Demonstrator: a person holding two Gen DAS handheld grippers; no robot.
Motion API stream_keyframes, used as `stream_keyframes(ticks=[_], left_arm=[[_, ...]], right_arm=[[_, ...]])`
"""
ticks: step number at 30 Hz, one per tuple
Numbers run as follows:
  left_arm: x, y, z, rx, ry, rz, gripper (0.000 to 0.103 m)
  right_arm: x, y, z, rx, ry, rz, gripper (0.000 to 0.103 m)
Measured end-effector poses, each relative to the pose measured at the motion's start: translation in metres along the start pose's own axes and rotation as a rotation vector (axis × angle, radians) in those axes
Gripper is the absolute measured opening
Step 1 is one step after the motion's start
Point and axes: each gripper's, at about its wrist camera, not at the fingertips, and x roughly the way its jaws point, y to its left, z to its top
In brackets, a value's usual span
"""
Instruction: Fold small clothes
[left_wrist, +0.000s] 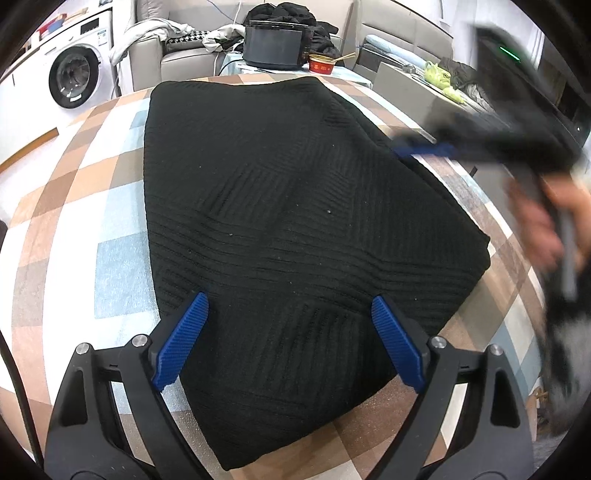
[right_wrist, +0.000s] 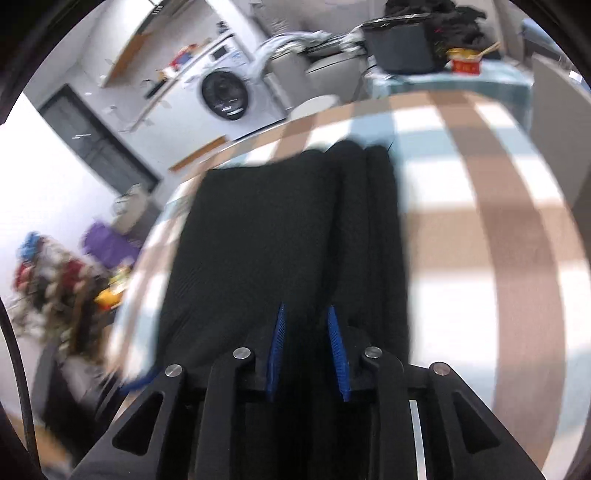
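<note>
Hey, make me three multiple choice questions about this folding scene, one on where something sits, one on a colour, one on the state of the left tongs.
1. Where is the red bowl?
A. on the far small table beside the black appliance
B. on the black garment
C. inside the washing machine

2. What colour is the folded garment on the checked tablecloth?
A. white
B. black
C. purple

3. How do the left tongs stand?
A. shut on the garment
B. shut on nothing
C. open wide above the garment's near end

Answers:
1 A, the bowl sits beyond the checked tablecloth, next to the appliance.
2 B, the ribbed cloth is black throughout.
3 C, the blue pads stand far apart, pressing nothing.
</note>
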Motion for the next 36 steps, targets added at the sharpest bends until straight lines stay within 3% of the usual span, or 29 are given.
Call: stream_keyframes(ticks=[5, 6, 7, 10, 12, 13, 15, 19, 22, 25, 30, 32, 33, 34, 36], left_arm=[[0.003, -0.002, 0.001, -0.004, 0.001, 0.010, 0.090], [0.003, -0.003, 0.002, -0.003, 0.001, 0.012, 0.090], [0.003, -0.003, 0.002, -0.003, 0.003, 0.012, 0.091], [0.002, 0.000, 0.004, -0.014, 0.008, -0.006, 0.091], [0.000, 0.002, 0.002, -0.018, 0.006, -0.007, 0.091], [0.000, 0.002, 0.002, -0.015, 0.007, -0.006, 0.091], [-0.002, 0.003, 0.001, -0.009, 0.008, 0.005, 0.091], [-0.004, 0.005, 0.000, -0.019, 0.008, 0.001, 0.091], [-0.002, 0.003, 0.001, -0.014, 0.009, 0.009, 0.091], [-0.002, 0.002, 0.001, -0.009, 0.013, 0.012, 0.091], [-0.009, 0.011, -0.001, -0.036, 0.016, 0.007, 0.091], [-0.014, 0.015, 0.001, -0.052, 0.016, 0.010, 0.091], [-0.018, 0.019, 0.002, -0.067, 0.012, 0.015, 0.091], [-0.022, 0.023, 0.003, -0.081, 0.007, 0.026, 0.091], [-0.029, 0.031, 0.003, -0.110, -0.011, 0.050, 0.091]], right_arm=[[-0.011, 0.012, -0.064, -0.011, 0.068, 0.060, 0.031], [-0.013, 0.016, -0.071, -0.017, 0.042, 0.047, 0.024], [-0.015, 0.020, -0.074, -0.038, 0.015, 0.030, 0.004], [-0.033, 0.022, -0.080, -0.015, -0.044, 0.036, 0.004], [-0.027, 0.018, -0.088, -0.034, 0.007, -0.057, 0.005], [-0.026, 0.014, -0.092, -0.024, 0.025, -0.053, 0.006], [-0.041, 0.007, -0.094, 0.008, 0.006, -0.021, 0.014], [-0.068, -0.014, -0.097, 0.086, -0.086, -0.074, 0.020], [-0.053, -0.030, -0.097, 0.144, -0.056, -0.064, 0.021], [-0.037, -0.022, -0.102, 0.118, -0.021, -0.052, 0.014], [-0.041, -0.017, -0.112, 0.087, 0.019, -0.059, 0.015], [-0.047, -0.013, -0.106, 0.069, 0.001, -0.059, 0.018], [-0.051, -0.011, -0.104, 0.065, -0.020, -0.058, 0.029], [-0.053, -0.011, -0.100, 0.078, -0.043, -0.052, 0.047], [-0.051, -0.012, -0.095, 0.096, -0.048, -0.027, 0.055]])
